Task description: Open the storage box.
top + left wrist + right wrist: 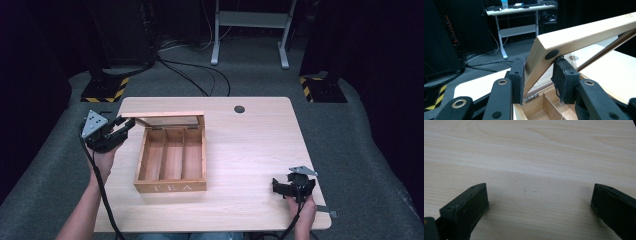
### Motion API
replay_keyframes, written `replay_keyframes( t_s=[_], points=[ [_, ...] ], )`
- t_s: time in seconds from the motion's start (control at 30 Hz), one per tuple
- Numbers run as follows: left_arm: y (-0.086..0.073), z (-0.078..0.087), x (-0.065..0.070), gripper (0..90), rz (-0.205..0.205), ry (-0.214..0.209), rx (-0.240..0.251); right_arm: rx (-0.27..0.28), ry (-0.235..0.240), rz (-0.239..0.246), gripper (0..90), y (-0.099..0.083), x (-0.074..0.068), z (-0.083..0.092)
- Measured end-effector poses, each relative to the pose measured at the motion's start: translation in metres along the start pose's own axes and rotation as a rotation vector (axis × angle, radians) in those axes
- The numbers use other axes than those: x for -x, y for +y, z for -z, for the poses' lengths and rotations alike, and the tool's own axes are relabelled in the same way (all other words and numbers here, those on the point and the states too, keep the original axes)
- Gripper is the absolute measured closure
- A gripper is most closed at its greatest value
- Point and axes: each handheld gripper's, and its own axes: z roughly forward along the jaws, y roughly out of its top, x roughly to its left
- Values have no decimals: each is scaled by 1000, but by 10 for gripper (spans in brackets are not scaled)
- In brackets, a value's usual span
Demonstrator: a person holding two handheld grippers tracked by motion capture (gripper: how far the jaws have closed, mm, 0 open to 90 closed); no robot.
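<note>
Your left gripper (539,80) pinches the raised lid (579,37) of the tea box (170,186); your right gripper (539,202) rests spread on the table (529,150), well apart

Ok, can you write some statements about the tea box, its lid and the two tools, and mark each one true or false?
1. The left tool is shut on the edge of the lid. True.
2. The box has five compartments. False: three show.
3. The right tool holds a tea bag. False: its jaws stand open over bare table.
4. The lid is raised, not closed. True.
5. The box carries the word TEA on its front. True.
</note>
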Motion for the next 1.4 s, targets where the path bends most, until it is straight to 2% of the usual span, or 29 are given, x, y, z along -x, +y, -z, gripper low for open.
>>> replay_keyframes(
  t_s=[0.1,1.4],
  points=[
    [4,-3,-2,624,2,-4,-9,0,0,0,7,0,0,0],
    [3,-3,-3,624,-1,-4,0,0,0,0,7,0,0,0]
  ],
)
